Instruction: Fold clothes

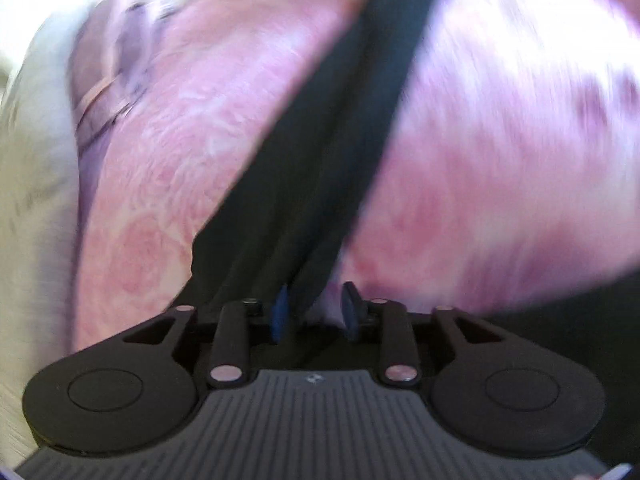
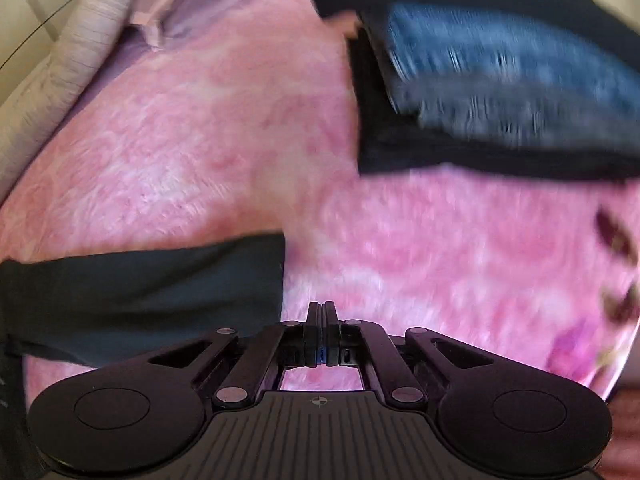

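on your far left a pale cushioned edge point(image 1: 36, 168) borders the pink fuzzy blanket point(image 1: 192, 152), which gives you wide open room on both sides of the dark garment point(image 1: 332, 128). that garment runs as a long narrow strip from the top of the left wrist view down to your left gripper point(image 1: 314, 312); its jaws stand partly apart, with the cloth's end between the blue pads point(image 1: 280, 312), though the blur leaves it unclear whether they press on it. moving right, your right gripper point(image 2: 322, 322) has its jaws fully together over bare blanket, holding nothing. a flat dark panel of cloth point(image 2: 140, 292) lies just to its left, and a dark folded stack point(image 2: 500, 92) sits well apart at upper right.
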Demonstrator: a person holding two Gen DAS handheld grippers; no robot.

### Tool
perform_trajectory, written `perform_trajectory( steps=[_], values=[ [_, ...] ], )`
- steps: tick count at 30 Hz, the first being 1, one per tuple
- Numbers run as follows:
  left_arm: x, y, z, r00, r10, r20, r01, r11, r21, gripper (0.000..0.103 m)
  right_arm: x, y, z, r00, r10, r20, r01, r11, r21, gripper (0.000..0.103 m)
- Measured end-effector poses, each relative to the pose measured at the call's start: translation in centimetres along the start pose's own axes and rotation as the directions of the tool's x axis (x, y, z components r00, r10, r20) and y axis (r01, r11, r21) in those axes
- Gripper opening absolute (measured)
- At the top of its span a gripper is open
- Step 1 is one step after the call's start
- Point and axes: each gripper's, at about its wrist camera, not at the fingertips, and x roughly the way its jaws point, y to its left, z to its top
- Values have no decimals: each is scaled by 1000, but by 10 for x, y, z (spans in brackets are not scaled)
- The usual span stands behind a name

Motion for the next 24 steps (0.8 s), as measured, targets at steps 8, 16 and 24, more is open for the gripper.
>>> perform_trajectory(
  steps=[8, 16, 24],
  values=[
    [57, 112, 3, 997, 19, -71, -34, 974, -225, 36, 27, 37, 22, 995, 95, -27, -99, 962, -255, 56],
    [99, 140, -1, 986, 49, -162, -68, 992, -111, 0, 61, 27, 38, 995, 75, -58, -88, 958, -274, 12],
    [83, 175, -12, 979, 110, -173, -161, 935, -316, 7, 62, 35, 50, 999, 14, -29, -23, 947, -320, 23]
  ],
)
